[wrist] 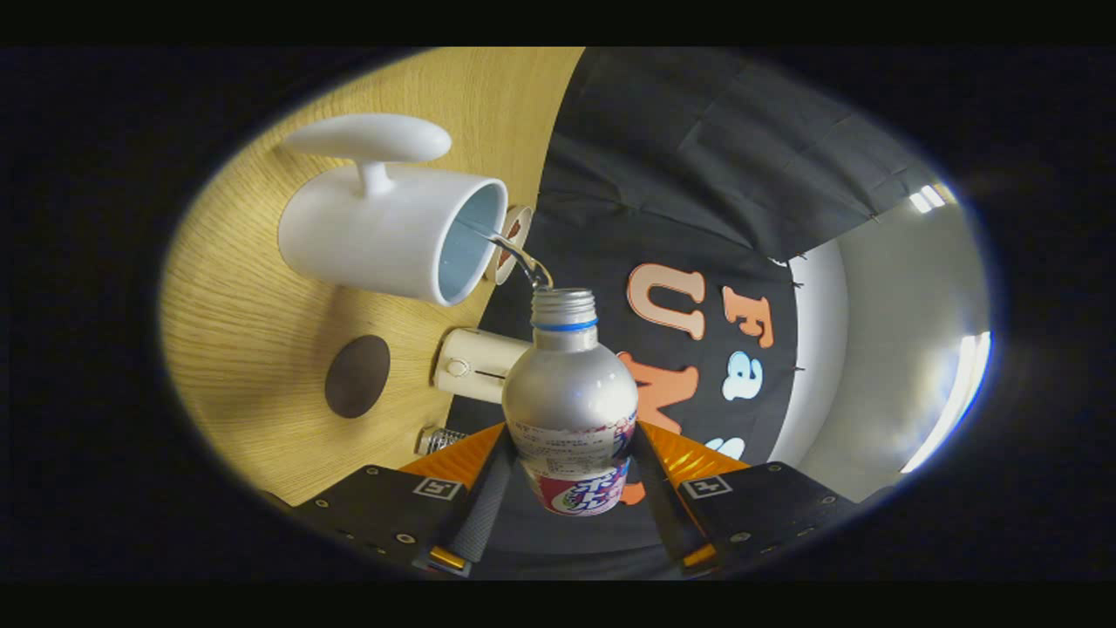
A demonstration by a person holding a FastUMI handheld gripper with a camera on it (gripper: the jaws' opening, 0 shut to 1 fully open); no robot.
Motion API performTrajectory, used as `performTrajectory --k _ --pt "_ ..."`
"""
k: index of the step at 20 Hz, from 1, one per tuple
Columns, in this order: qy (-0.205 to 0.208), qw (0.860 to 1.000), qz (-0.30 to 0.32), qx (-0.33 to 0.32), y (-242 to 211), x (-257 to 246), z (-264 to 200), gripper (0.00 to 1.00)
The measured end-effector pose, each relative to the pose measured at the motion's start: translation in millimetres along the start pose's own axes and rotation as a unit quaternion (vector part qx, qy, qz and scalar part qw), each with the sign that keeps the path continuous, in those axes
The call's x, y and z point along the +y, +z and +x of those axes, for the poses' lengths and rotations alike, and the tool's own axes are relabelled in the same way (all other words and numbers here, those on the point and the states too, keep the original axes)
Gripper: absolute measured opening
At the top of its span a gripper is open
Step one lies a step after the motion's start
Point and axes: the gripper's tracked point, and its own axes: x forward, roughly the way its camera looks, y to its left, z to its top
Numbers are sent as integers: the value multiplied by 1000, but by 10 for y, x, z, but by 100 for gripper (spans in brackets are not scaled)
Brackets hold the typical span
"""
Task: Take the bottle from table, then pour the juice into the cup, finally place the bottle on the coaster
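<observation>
In my gripper view, my gripper holds the bottle tight, one finger pressing on each side of it. The jaws are open just as wide as the bottle. The bottle is tipped toward the white cup. A thin stream of juice runs from the bottle's open top into the cup's mouth. The cup stands on the wooden table, with its handle on the far side. A dark round coaster lies on the table near the cup. A small white box sits just beside the bottle.
</observation>
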Motion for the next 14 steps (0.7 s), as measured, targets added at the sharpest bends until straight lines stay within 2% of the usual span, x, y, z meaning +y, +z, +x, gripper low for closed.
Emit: performTrajectory --k 14 --pt "-3 1000 -23 2 1 -55 -6 76"
